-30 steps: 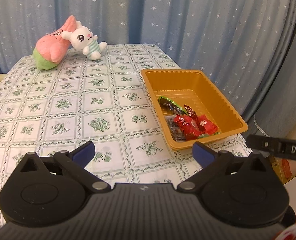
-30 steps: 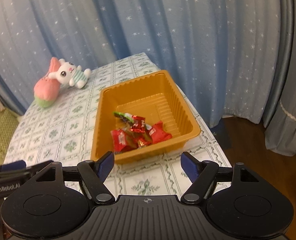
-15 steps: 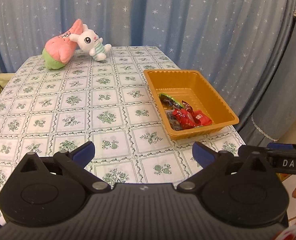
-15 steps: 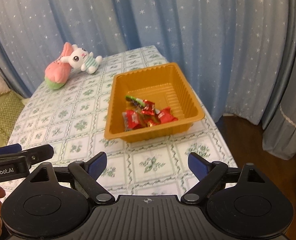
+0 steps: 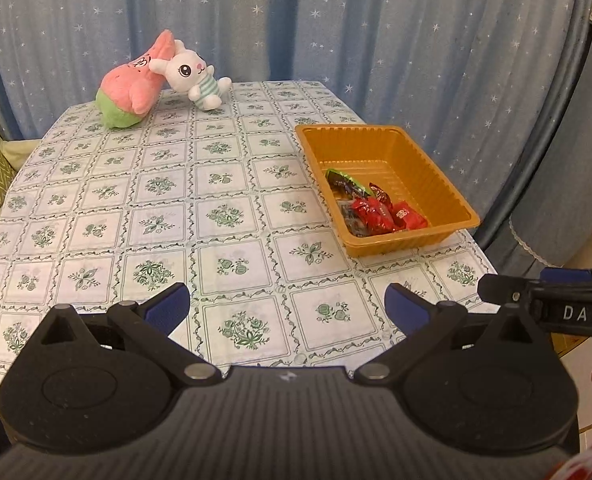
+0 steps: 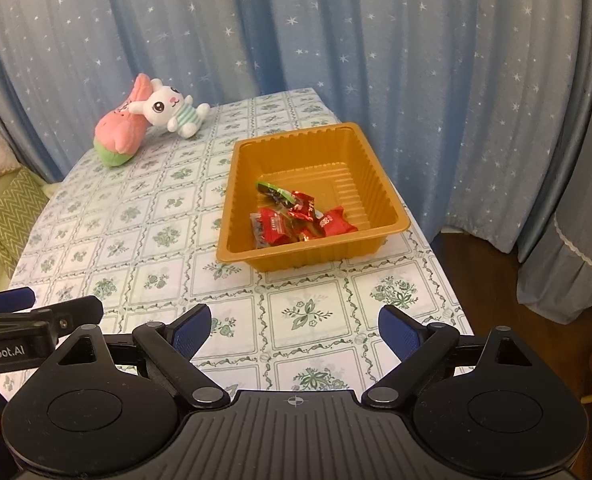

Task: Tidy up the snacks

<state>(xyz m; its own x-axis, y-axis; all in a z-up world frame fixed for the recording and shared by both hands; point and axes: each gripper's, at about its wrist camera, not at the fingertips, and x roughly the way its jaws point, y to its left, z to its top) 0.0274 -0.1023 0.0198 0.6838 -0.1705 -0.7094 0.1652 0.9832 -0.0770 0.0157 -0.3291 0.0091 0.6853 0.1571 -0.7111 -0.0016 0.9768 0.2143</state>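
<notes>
Hovering low in frame: left gripper (image 5: 286,306) and right gripper (image 6: 294,326), both spread wide, pinching nothing. Orange tray (image 6: 296,256), centre-right on the tablecloth (image 5: 216,216), contains red and green wrapped snacks (image 6: 296,216).

Left gripper (image 5: 287,304) hangs above the near edge of the table (image 5: 216,216), jaws wide apart with nothing between them. At two o'clock sits an orange tray (image 5: 419,160) holding red-wrapped snacks (image 5: 379,214) and one green-wrapped snack (image 5: 345,181) in its near end. At eleven o'clock a pink plush (image 5: 132,84) touches a white rabbit plush (image 5: 194,76); the right gripper (image 5: 551,304) enters at three o'clock
</notes>
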